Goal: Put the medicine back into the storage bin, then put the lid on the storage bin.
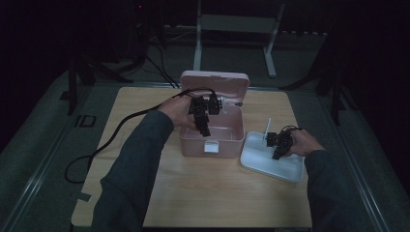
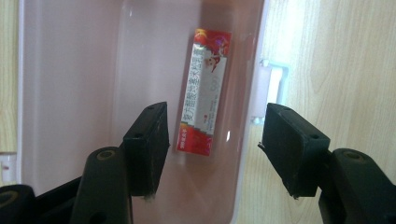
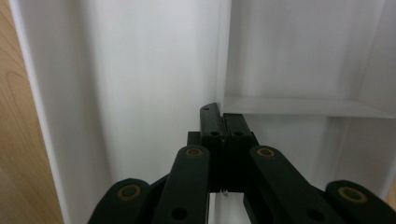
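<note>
My left gripper (image 1: 205,112) hovers over the open pink box (image 1: 212,140) at table centre, jaws spread wide and holding nothing. The red-and-white toothpaste carton (image 2: 203,91) lies flat on the box floor, at 12 o'clock from the jaws, hard against the front wall. Risk as I see it: the outer jaw sits outside that wall, so descending could straddle or snag it and miss the carton. At 3 o'clock my right gripper (image 1: 279,145) is clenched on the white tray's (image 1: 270,166) divider; any tug could tip the tray.
</note>
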